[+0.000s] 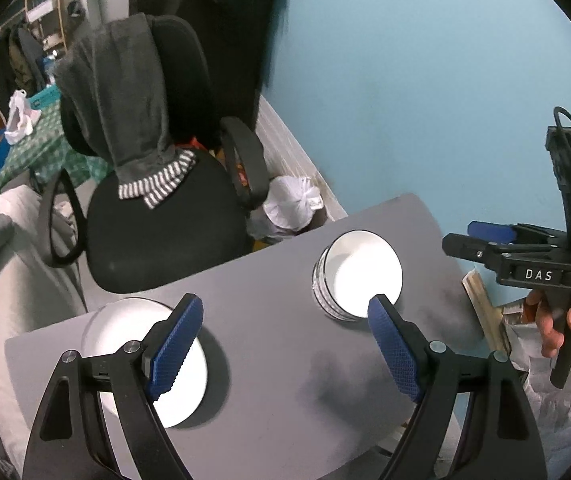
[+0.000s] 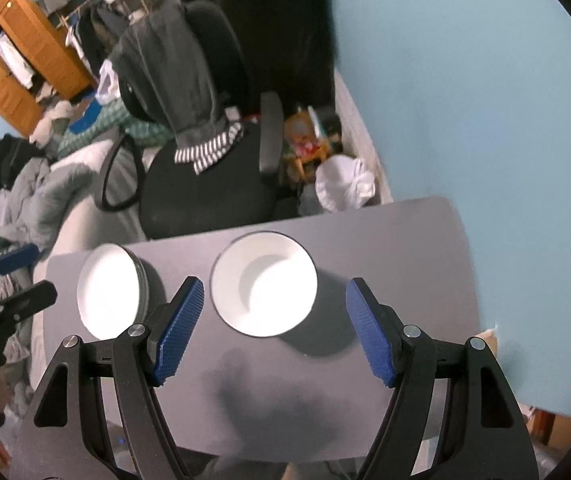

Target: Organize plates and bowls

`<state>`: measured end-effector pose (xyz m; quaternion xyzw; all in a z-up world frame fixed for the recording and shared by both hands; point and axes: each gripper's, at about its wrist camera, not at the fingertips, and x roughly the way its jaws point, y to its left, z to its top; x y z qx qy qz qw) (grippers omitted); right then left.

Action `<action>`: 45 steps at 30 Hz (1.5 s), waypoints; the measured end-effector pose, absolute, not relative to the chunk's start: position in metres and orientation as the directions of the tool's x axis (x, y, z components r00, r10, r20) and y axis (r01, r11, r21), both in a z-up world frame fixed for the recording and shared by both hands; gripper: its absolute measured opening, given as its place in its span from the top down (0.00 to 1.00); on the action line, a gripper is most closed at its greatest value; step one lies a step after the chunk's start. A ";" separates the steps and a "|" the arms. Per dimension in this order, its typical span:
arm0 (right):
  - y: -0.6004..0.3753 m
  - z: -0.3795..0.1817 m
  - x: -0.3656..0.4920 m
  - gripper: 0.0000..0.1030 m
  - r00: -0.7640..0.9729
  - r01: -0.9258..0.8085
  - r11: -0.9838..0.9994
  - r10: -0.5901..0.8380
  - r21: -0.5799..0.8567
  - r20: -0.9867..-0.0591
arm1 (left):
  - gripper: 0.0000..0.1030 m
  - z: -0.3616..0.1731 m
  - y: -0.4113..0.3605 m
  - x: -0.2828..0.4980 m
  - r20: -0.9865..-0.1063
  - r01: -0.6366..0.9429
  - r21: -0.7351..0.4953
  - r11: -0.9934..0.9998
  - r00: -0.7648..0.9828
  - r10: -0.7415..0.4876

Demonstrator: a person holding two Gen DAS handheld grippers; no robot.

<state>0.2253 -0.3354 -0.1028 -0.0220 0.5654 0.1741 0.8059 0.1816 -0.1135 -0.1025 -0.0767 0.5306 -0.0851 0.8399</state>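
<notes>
Bowls: a white bowl (image 2: pixel 263 284) stands on the far right part of the grey table (image 1: pixel 269 360); in the left wrist view its side shows ribs, so it is perhaps a stack of bowls, I cannot tell for sure.
Plates: a white plate (image 1: pixel 141 360) lies on the near left part of the table, well apart from the bowl; in the right wrist view its edge looks layered, like several plates.
Left gripper (image 1: pixel 285 344): spread to its widest, nothing between the jaws; it hovers over the bare table between plate and bowl, one pad over the plate's edge.
Right gripper (image 2: pixel 273 328): spread, holds nothing; the bowl is just beyond its tips, between the two fingers.
Person: a hand (image 1: pixel 565 328) holds the right gripper's handle at the right edge.
Progress: the dishes appear already sorted by kind, but nothing is gripped now; what remains cannot be read from here.
Surroundings: a black office chair (image 1: pixel 165 232) with a grey garment stands behind the table, by a blue wall (image 1: pixel 425 80).
</notes>
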 end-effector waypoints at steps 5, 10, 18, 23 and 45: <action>-0.348 -0.132 0.246 0.29 0.217 -0.314 0.931 0.259 0.184 -0.941 | 0.17 -0.138 -0.132 0.211 -0.905 0.064 -0.251 0.966 0.338 -0.258; -0.356 -0.161 0.266 0.29 0.144 -0.325 0.926 0.251 0.194 -0.957 | 0.17 -0.174 -0.140 0.234 -0.923 0.027 -0.274 0.961 0.274 -0.271; -0.355 -0.202 0.287 0.29 0.035 -0.371 0.897 0.270 0.238 -0.962 | 0.17 -0.216 -0.148 0.255 -0.938 0.003 -0.296 0.955 0.187 -0.292; -0.354 -0.222 0.294 0.29 -0.022 -0.366 0.893 0.273 0.262 -0.962 | 0.17 -0.247 -0.153 0.266 -0.937 -0.042 -0.334 0.941 0.119 -0.328; -0.357 -0.261 0.304 0.58 -0.177 -0.342 0.855 0.348 0.389 -0.921 | 0.37 -0.294 -0.174 0.283 -0.880 -0.107 -0.472 0.875 -0.014 -0.476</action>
